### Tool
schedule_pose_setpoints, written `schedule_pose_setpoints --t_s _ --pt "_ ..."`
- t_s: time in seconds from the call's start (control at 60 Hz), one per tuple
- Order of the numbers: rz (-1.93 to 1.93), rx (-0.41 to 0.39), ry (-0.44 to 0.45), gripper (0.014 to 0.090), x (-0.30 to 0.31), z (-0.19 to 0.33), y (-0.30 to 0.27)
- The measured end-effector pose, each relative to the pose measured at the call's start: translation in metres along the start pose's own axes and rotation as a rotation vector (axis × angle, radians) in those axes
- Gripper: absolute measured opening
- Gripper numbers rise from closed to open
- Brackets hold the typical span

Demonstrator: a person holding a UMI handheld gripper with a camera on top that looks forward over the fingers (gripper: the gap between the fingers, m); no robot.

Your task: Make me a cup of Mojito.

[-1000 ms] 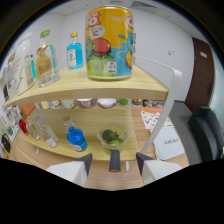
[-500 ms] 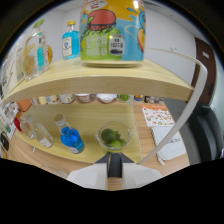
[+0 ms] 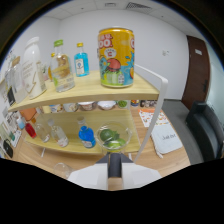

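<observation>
— Gripper view first: what stands on the upper shelf [image 3: 90, 95]?

— A tall yellow can [image 3: 116, 56] sits upright at the near edge, right of the bottles, its long axis vertical. It carries a cartoon figure in orange and blue, with large rounded letters near the top that I cannot read in full.

— And beside it?

— Left of the can is a small bottle of blue liquid [image 3: 81, 61], farther back. Then a clear bottle with a green cap and pale label [image 3: 62, 70], and a large whitish jug [image 3: 32, 68] at the far left. Their labels are too small to read.

— The lower shelf?

— A glass bowl [image 3: 111, 137] holding green limes stands upright, just beyond the fingers. Left of it is a round blue bottle [image 3: 86, 135], then a few clear glass bottles and a small red item. A printed sheet [image 3: 149, 117] lies to the right, text illegible.

— The gripper [image 3: 114, 172]?

— Its pale body shows near the camera with a dark slot in the middle. I cannot tell whether the fingers are spread or pressed together. Nothing visibly sits between them.
</observation>
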Motion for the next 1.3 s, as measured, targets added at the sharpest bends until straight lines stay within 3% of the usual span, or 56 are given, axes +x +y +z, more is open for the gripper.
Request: schedule_pose_setpoints --t_s 0.25,0.467,0.633,0.867,1.167,1.3 --pt "-0.014 -0.049 0.005 0.0154 -0.042 -0.014 0.059" --pt "-0.13 -0.038 0.055 0.0155 -0.066 -0.012 0.081" --pt "-0.426 0.051 0.164 0.0155 -0.07 -0.012 0.064" --pt "-1.005 0.244 0.299 0.0153 -0.079 -0.018 0.021" --pt "-1.598 0.417 0.304 0.0154 -0.101 -0.024 0.008" --pt "-1.727 0.424 0.282 0.0153 -0.109 -0.022 0.016"
